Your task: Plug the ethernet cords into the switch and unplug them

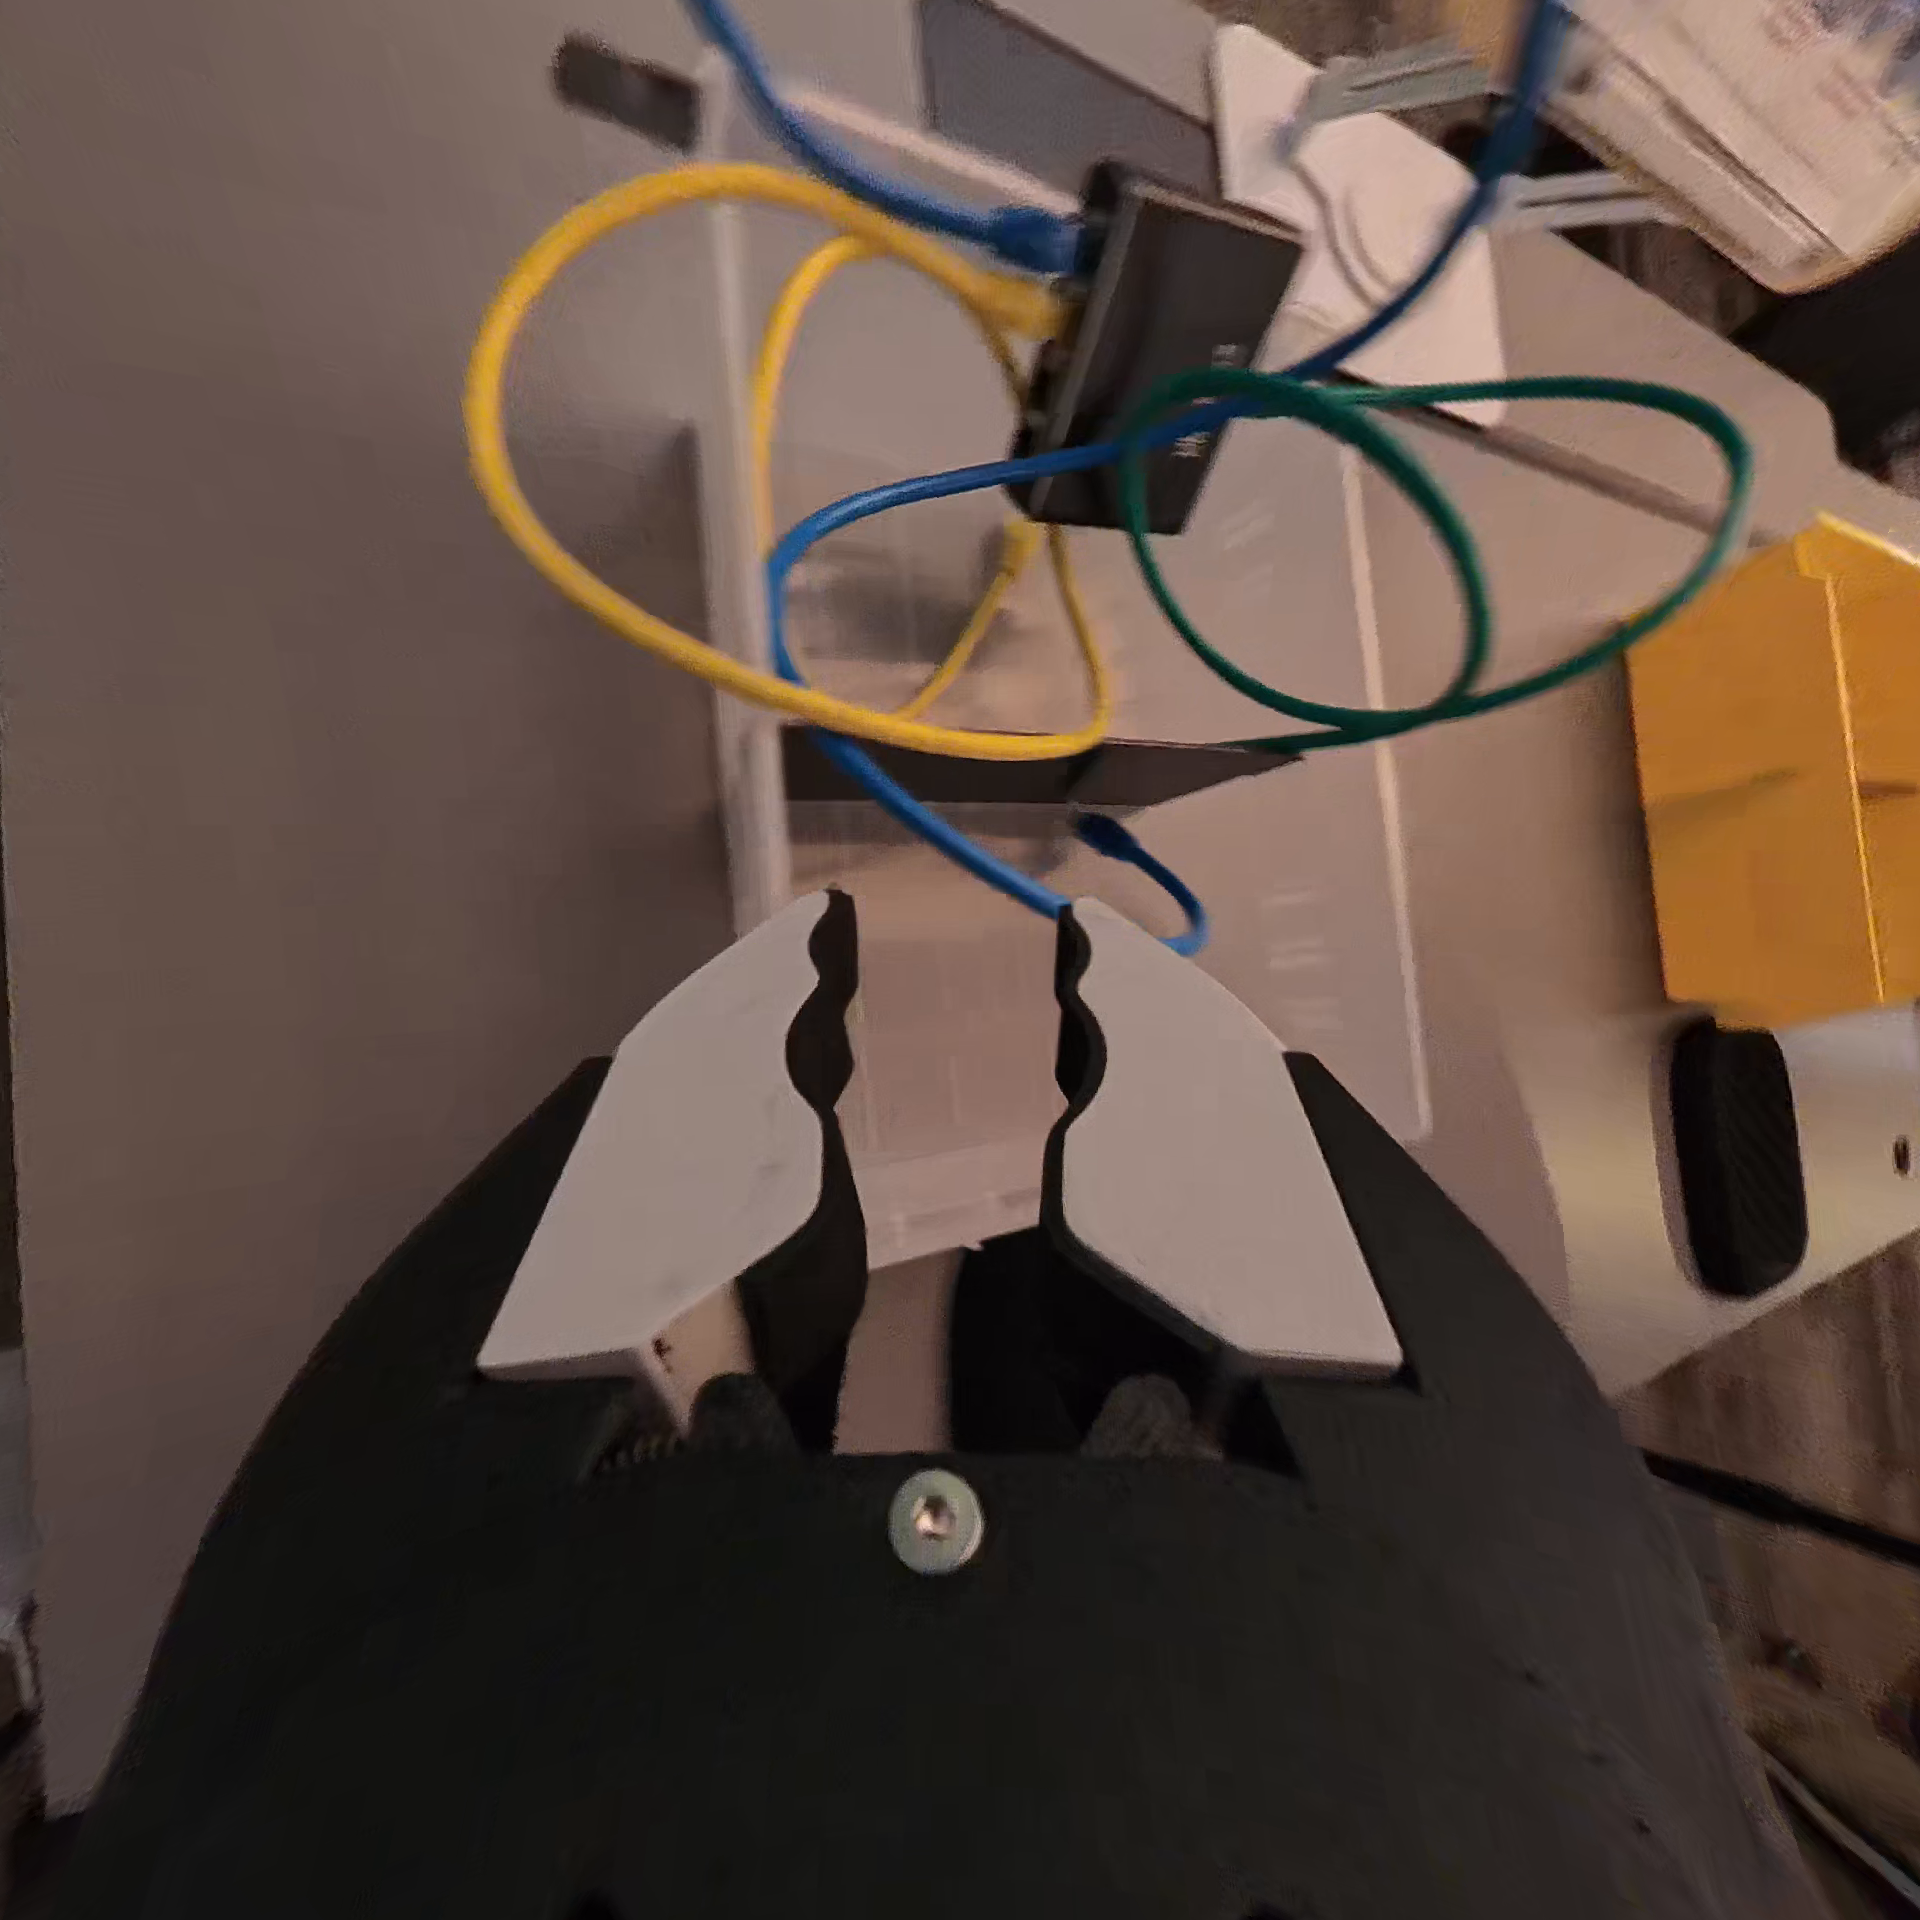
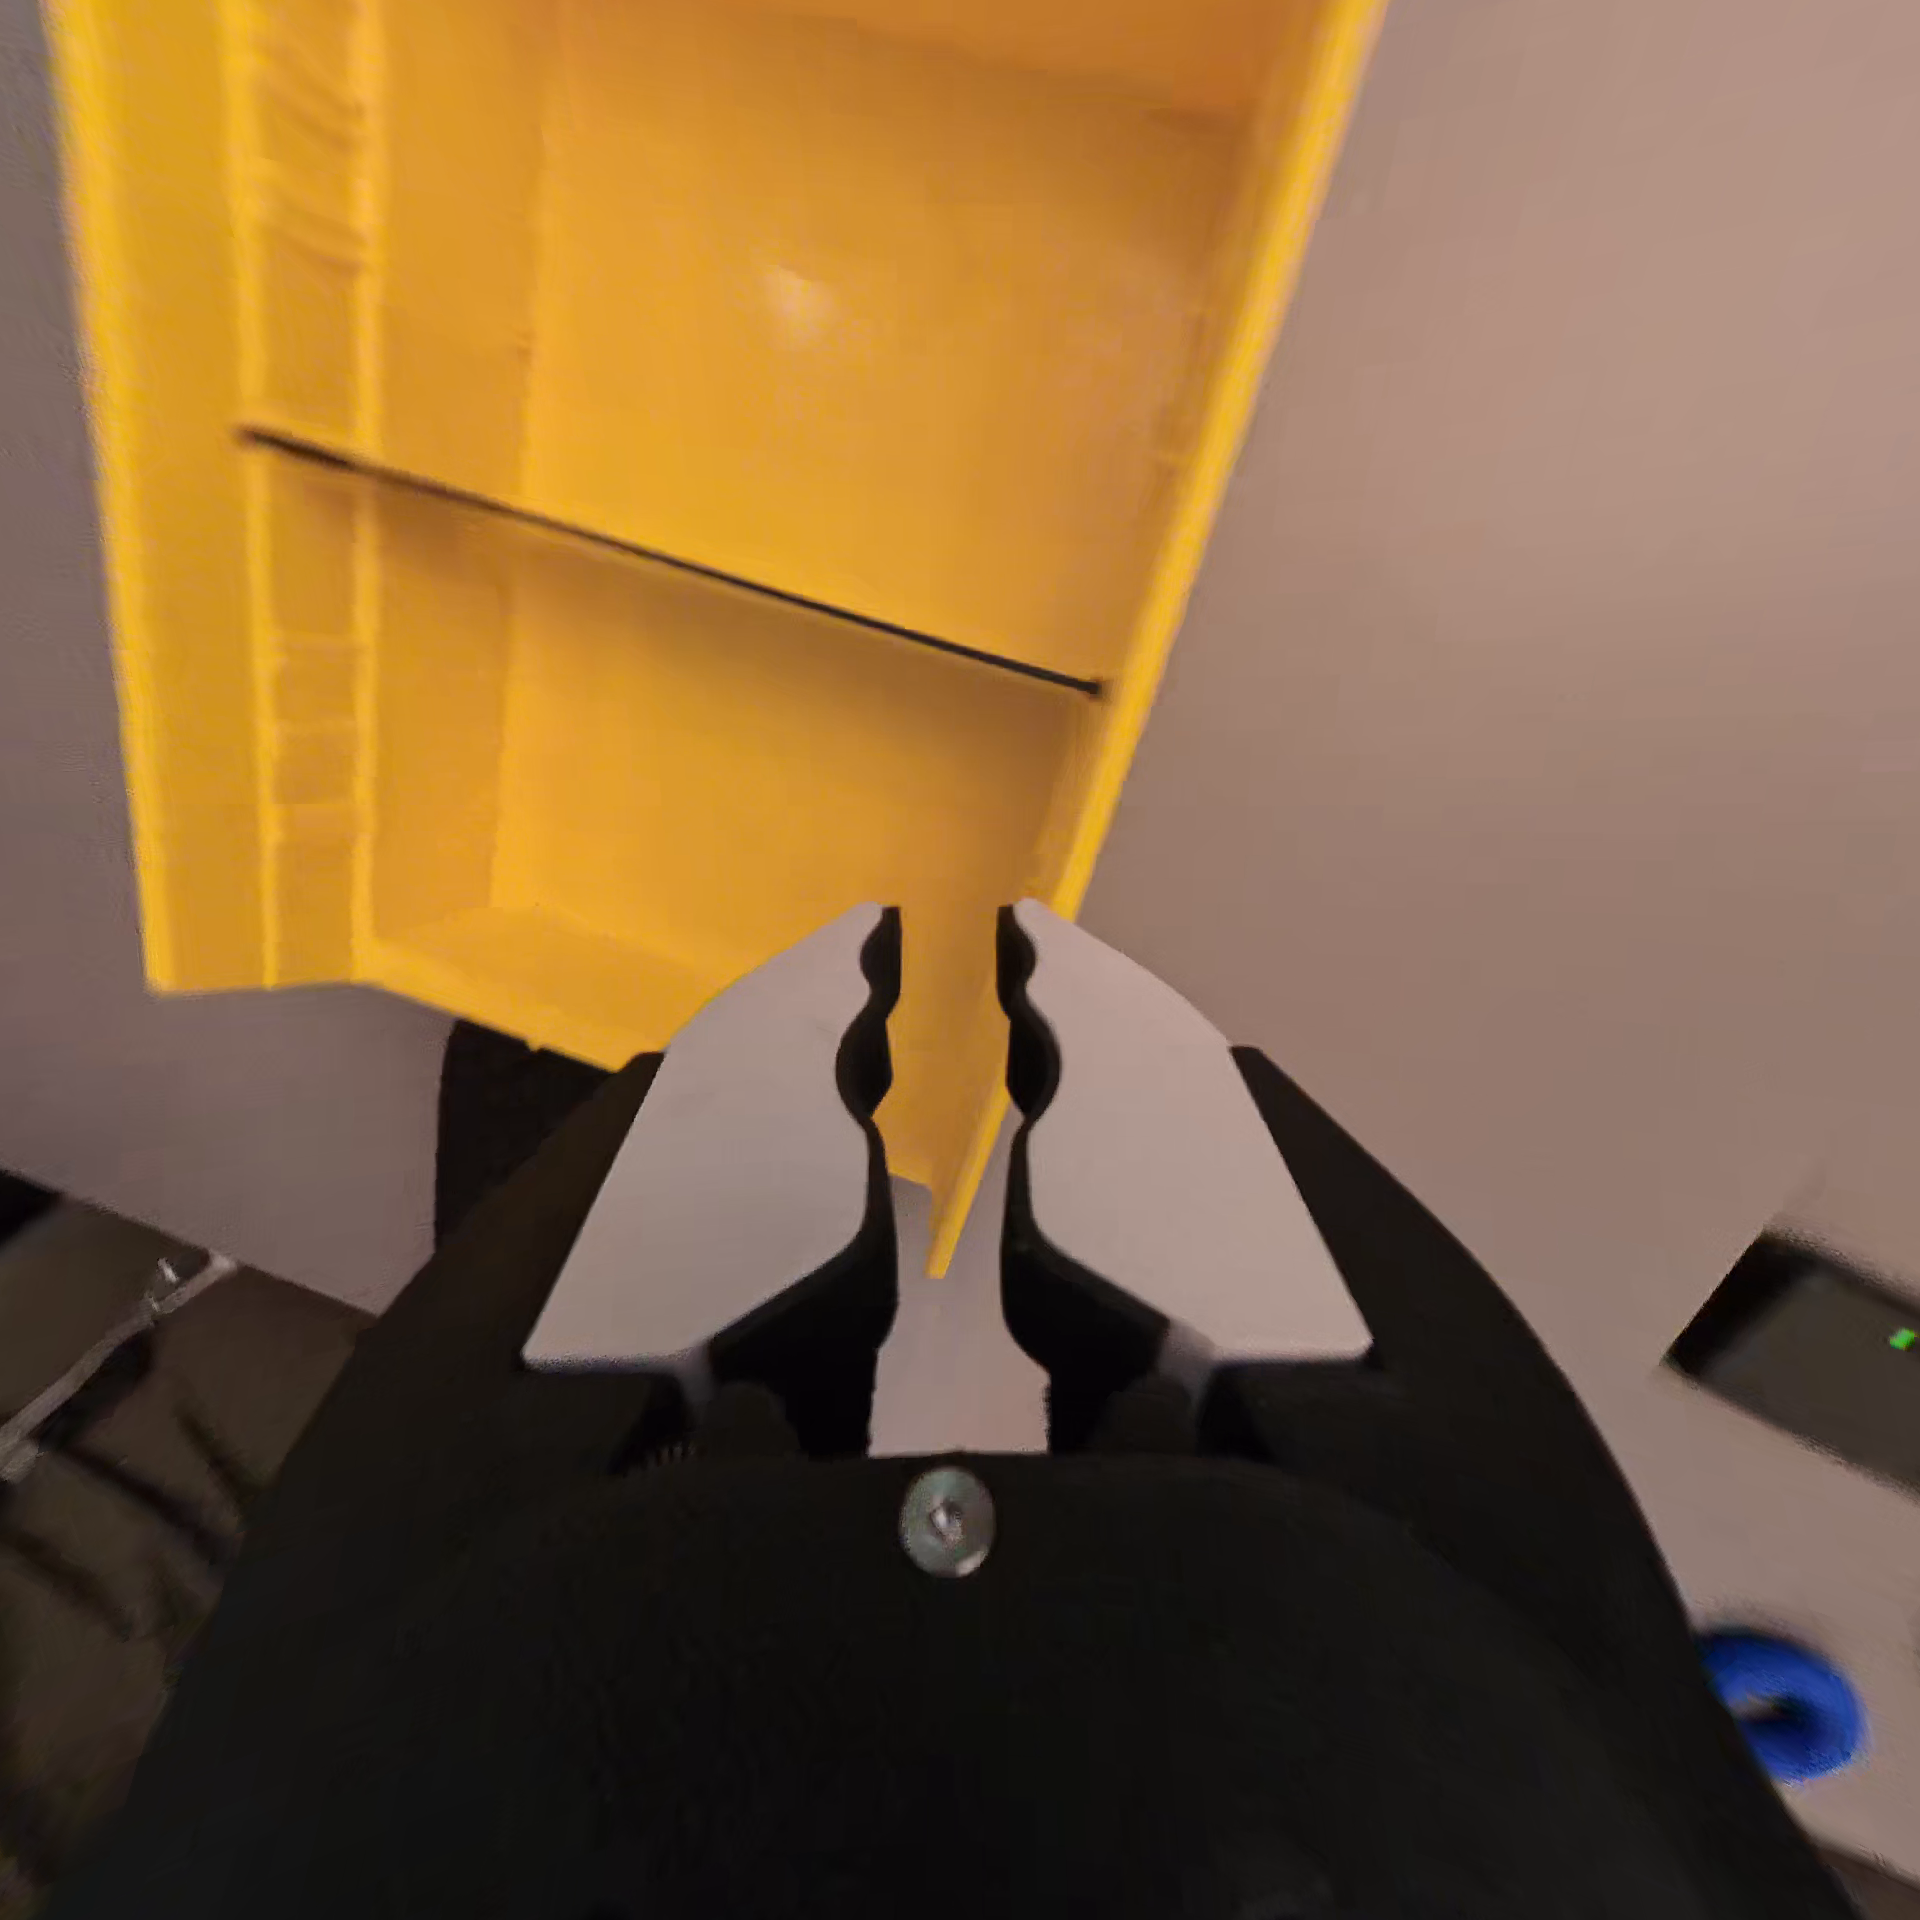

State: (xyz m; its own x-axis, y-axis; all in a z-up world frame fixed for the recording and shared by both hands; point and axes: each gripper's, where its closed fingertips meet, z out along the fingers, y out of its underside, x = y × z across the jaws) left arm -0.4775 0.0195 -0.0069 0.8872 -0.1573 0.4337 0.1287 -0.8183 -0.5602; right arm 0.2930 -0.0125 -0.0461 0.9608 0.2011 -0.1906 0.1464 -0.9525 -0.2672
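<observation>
In the left wrist view a black switch point(image 1: 1153, 343) lies ahead on the pale table. A yellow cord point(image 1: 540, 540) and a blue cord point(image 1: 831, 135) are plugged into its left side. A green cord point(image 1: 1455, 561) loops to its right. A second blue cord point(image 1: 831, 520) crosses the switch and runs down past my right fingertip. A loose blue plug end point(image 1: 1101, 831) and a loose yellow plug end point(image 1: 1013, 551) lie free. My left gripper point(image 1: 951, 906) is open and empty, short of the switch. My right gripper point(image 2: 948, 914) has a narrow gap, holds nothing, and hovers over a yellow bin point(image 2: 831, 416).
The yellow bin also shows at the right of the left wrist view point(image 1: 1787, 790). A clear plastic box point(image 1: 1039, 1018) lies under the cords. White boxes point(image 1: 1382, 208) crowd the far right. A black ribbed object point(image 1: 1735, 1164), a dark device with a green light point(image 2: 1808, 1351) and a blue object point(image 2: 1787, 1714) lie nearby. One gripper's finger ends stand about 80 centimetres off the other's. My left tips are roughly 20 centimetres from the black switch point(image 1: 1153, 343).
</observation>
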